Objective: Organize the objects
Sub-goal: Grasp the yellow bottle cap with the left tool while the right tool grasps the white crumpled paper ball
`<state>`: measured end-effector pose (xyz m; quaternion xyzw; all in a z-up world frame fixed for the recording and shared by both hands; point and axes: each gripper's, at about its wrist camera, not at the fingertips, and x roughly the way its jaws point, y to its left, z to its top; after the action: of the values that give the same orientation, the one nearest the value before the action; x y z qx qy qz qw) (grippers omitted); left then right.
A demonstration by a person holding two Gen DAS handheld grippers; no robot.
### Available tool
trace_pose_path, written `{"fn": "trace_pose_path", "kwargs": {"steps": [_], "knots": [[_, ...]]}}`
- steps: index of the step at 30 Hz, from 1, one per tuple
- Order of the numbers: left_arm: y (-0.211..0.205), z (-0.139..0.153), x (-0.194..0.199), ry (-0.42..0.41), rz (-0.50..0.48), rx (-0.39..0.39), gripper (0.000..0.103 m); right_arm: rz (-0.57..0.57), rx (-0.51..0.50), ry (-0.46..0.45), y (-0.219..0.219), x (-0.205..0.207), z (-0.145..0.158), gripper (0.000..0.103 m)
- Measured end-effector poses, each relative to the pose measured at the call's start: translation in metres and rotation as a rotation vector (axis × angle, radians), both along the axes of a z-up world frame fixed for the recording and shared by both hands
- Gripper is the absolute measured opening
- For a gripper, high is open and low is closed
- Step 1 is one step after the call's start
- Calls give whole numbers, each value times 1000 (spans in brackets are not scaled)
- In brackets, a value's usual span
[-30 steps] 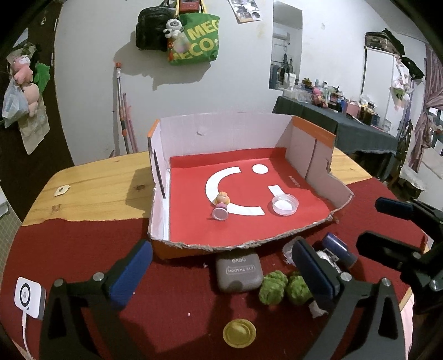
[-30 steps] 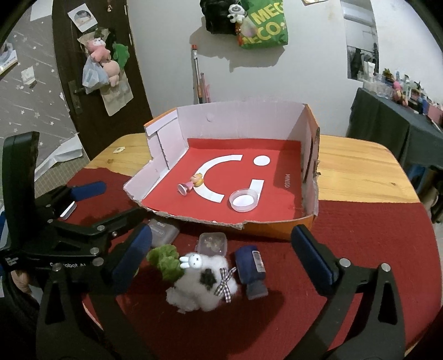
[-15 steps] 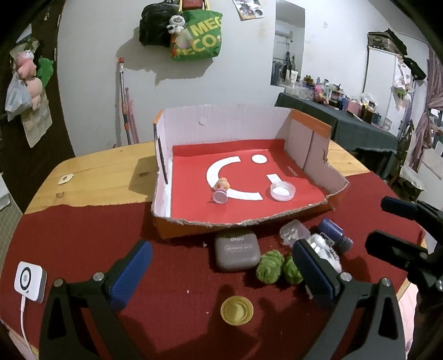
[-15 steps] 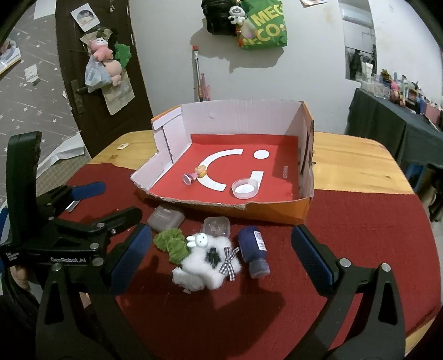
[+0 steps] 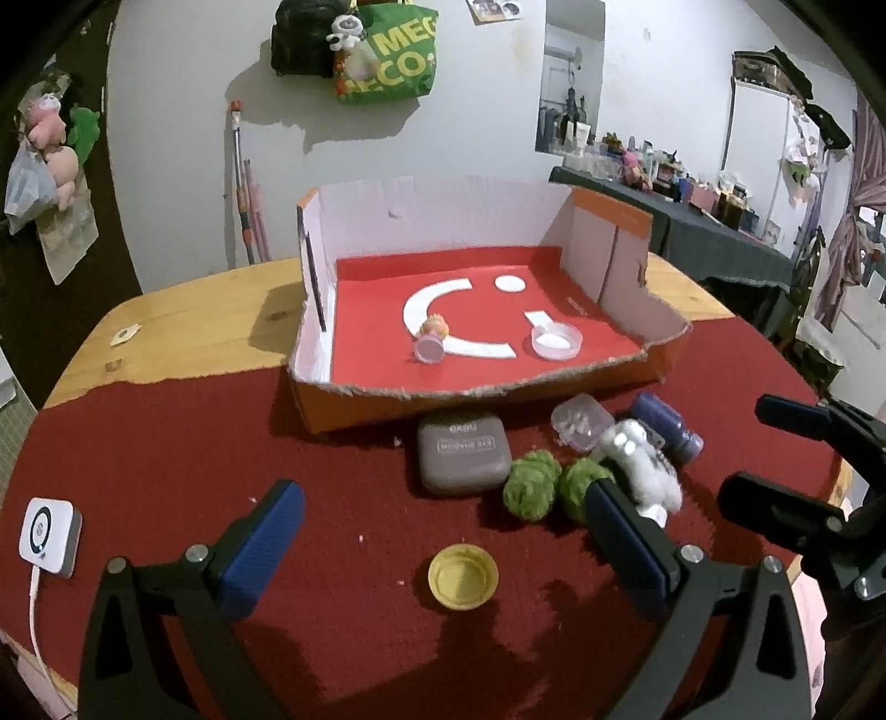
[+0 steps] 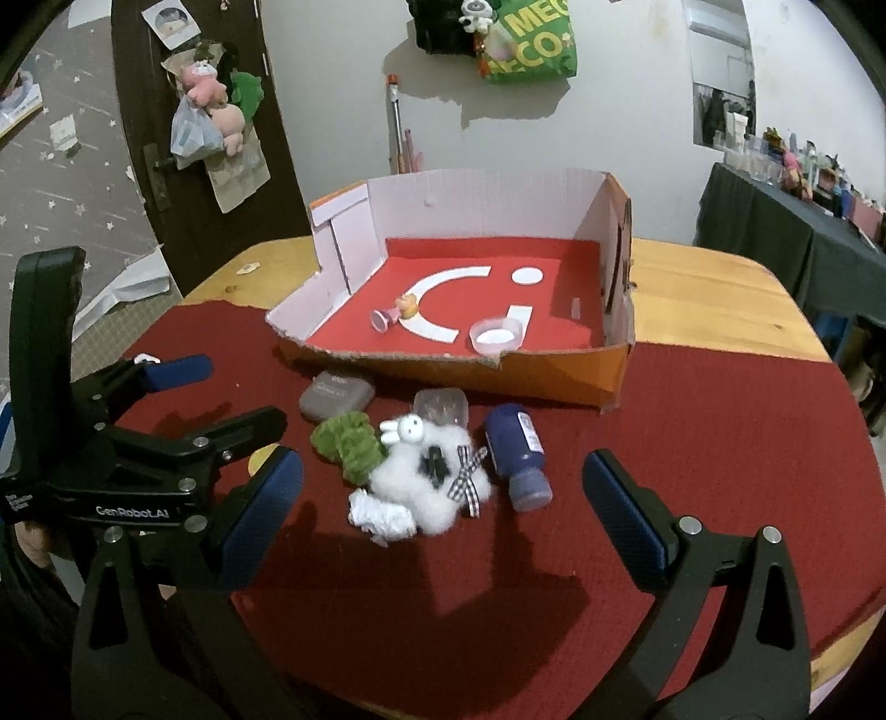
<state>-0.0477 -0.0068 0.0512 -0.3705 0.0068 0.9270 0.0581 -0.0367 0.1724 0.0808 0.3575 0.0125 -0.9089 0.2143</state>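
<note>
My left hand-held gripper [image 5: 440, 534]: black frame, blue pads. My right hand-held gripper [image 6: 443, 501]: same colours. Cloth [image 5: 166, 443] dark red over tan wood surface [image 5: 221, 310]. Box [image 6: 554, 382]: orange outside, white walls, red floor with white arc and dot. Plush [image 6: 426, 476] white, black-white checked bow. Scrunchie [image 6: 346, 440] green. Bottle [image 6: 518, 448] dark blue. Case [image 5: 462, 454] grey. Cap [image 5: 462, 576] yellow.

A green tote bag [image 5: 387, 61] hangs high on the white wall [image 5: 166, 166], with a black bag [image 5: 299, 44] just beside it and a small white plush [image 5: 344, 39] in front. Below the tote bag a pole with an orange tip [image 5: 243, 183] leans on the wall. Far left of the tote bag, pink and green soft toys [image 6: 213, 105] hang on a dark door [image 6: 166, 183]
</note>
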Motion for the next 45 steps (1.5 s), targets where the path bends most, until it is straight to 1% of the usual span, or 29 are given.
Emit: {"fn": "trace_pose_path", "kwargs": {"steps": [6, 7, 9, 11, 12, 14, 15, 17, 21, 23, 27, 30, 34, 39, 45], "knots": [[1, -11, 4, -17, -2, -18, 103, 0, 4, -25, 0, 4, -13, 102], [1, -13, 4, -19, -2, -20, 103, 2, 4, -30, 0, 5, -15, 101], [1, -15, 6, -22, -1, -22, 103, 8, 5, -39, -2, 7, -19, 93], [0, -17, 7, -23, 1, -23, 103, 14, 3, -52, -4, 8, -24, 81], [0, -18, 7, -23, 2, -22, 103, 18, 2, -58, -4, 8, -26, 79], [-1, -20, 8, -26, -3, -16, 102, 27, 1, -71, -7, 10, -30, 69], [-1, -20, 9, -27, -7, -14, 101, 33, 0, -77, -8, 11, -32, 67], [0, -22, 9, -28, -16, -15, 96, 43, 0, -86, -10, 12, -35, 62], [3, -26, 9, -37, -34, -18, 89, 61, -11, -107, -14, 13, -40, 57], [3, -29, 8, -46, -40, -19, 83, 68, -25, -121, -16, 12, -43, 54], [1, -32, 7, -61, -42, -5, 76, 77, -43, -141, -18, 9, -48, 52], [-1, -33, 5, -68, -44, 8, 70, 77, -46, -141, -20, 6, -49, 52], [-2, -37, 2, -81, -48, 17, 61, 55, -38, -136, -18, 2, -49, 52], [2, -39, 2, -75, -60, -2, 50, 58, -45, -140, -20, -1, -50, 52], [4, -38, 2, -69, -70, -2, 37, 64, -39, -130, -28, -6, -50, 52]]}}
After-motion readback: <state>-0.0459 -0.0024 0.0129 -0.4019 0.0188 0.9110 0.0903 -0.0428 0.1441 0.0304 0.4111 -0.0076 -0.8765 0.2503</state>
